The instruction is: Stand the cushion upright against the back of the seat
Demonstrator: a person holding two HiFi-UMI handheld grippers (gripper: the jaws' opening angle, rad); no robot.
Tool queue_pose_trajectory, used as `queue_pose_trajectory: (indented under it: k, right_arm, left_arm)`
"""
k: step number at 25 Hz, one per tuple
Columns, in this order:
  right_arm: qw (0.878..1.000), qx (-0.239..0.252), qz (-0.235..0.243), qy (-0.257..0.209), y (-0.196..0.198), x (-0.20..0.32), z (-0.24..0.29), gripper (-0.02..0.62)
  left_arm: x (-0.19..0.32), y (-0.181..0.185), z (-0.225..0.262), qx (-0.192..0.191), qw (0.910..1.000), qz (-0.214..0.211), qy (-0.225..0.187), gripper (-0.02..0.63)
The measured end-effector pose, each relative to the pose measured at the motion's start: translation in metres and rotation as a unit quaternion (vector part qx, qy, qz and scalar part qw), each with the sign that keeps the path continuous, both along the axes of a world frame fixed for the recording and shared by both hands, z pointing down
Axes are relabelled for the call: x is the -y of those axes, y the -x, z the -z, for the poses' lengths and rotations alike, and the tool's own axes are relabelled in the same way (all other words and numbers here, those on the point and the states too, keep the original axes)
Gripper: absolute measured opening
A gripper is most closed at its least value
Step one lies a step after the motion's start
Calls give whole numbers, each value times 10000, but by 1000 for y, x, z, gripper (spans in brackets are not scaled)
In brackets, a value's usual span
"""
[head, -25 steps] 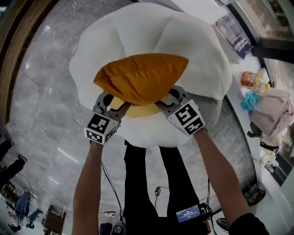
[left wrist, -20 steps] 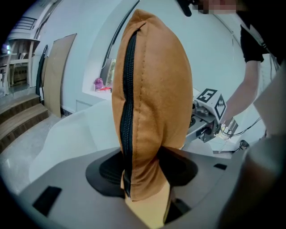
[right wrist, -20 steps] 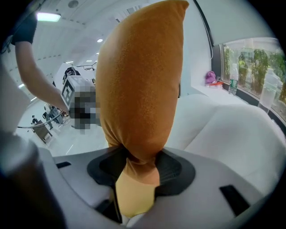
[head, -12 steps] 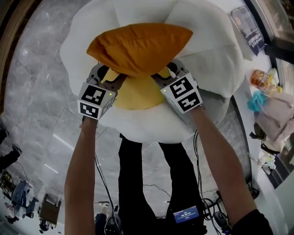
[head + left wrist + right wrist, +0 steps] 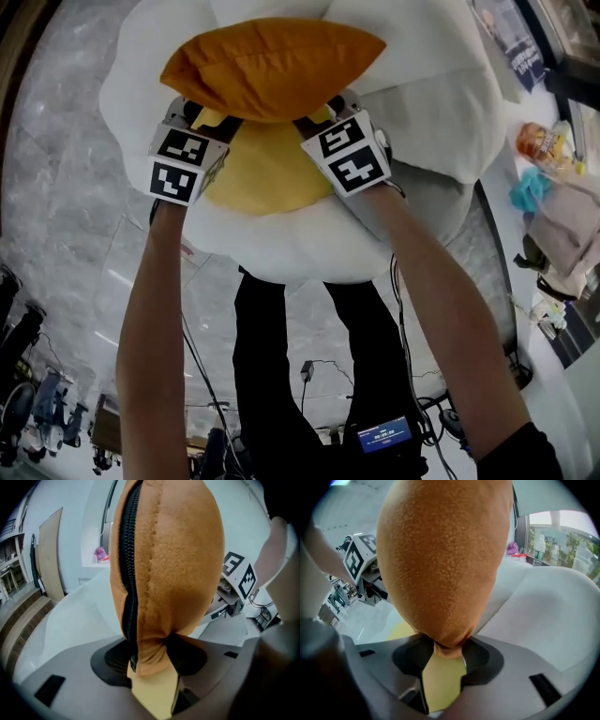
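Cushion (image 5: 272,67): orange and plump, carried between both grippers, its long side lying across the head view, its lower edge toward the person
Left gripper (image 5: 202,117): jaws clamped on the cushion's near edge at one end; fabric bunches between the pads, and the black zipper (image 5: 129,573) runs up from the pinch
Right gripper (image 5: 323,111): jaws closing, with the cushion's other near corner pinched between them into a narrow neck
Seat (image 5: 281,248): white, puffy, egg-shaped; its yellow centre (image 5: 267,178) shows just below the cushion, white padding behind it
Contact of cushion and seat: cannot tell
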State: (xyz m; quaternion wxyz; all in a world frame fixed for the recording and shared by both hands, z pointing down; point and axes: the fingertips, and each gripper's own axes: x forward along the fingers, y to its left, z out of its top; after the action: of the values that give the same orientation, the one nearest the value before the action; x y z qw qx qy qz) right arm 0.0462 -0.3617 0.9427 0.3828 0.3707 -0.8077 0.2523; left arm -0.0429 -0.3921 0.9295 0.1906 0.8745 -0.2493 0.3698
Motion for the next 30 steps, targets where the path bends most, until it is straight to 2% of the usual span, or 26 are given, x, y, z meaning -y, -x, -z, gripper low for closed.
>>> queue_pose_trajectory:
  k: [6,10,12,16,22,30]
  right_arm:
    - [9985,31,-263,477,-11,-1,-16,213]
    - [9962,20,-626,607,-20,9,-15,248]
    - [9957,30,-555,744,-13,11,-14,273]
    - [9970,-31,-345,691,1,18,-9,273]
    - [9979,-33,-302,565,12,21,1,273]
    - [9963,-142,-464,705,6,12,6,273]
  left_arm:
    - [-1,-5,-12,145,9995,11,297,263]
    - [14,1,-8,35,9984,466,315,282]
    - [12,2,-9,138,9986,410,305,274]
    - [3,-5,-10,211,9992,190,291,265]
    - [1,1,-5,127,9993,258,245,256]
    - [4,12,11,47,9993,343,170,244]
